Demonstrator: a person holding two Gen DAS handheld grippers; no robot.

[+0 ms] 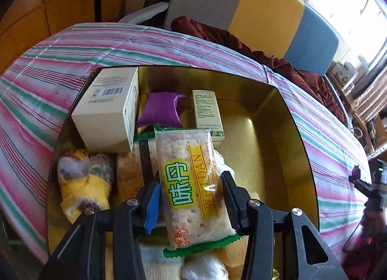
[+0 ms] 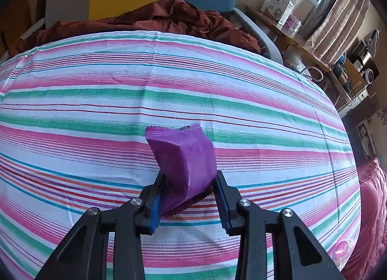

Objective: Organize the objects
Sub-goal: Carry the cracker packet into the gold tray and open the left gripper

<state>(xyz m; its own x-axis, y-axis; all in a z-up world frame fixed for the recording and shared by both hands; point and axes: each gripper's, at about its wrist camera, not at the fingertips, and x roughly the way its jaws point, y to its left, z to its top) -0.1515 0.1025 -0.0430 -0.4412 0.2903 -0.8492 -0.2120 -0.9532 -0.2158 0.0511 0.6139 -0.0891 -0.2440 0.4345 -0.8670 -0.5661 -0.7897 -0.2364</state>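
Well, crinkly purple pkt (image 2: 185,171), glossy cracker pkt (image 1: 193,183)

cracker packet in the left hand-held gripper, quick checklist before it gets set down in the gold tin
1. Grip: left hand-held gripper shut on the cracker packet: ok.
2. Packet over the gold tin, inside its rim: ok.
3. Bare floor on the tin's right side: ok.
4. Directly below the packet: socks and other packets crowd there: not ok.
5. Right hand-held gripper holds a purple packet over the striped cloth, off to the side: ok.
6. Packet's clearance above the pile: cannot tell.
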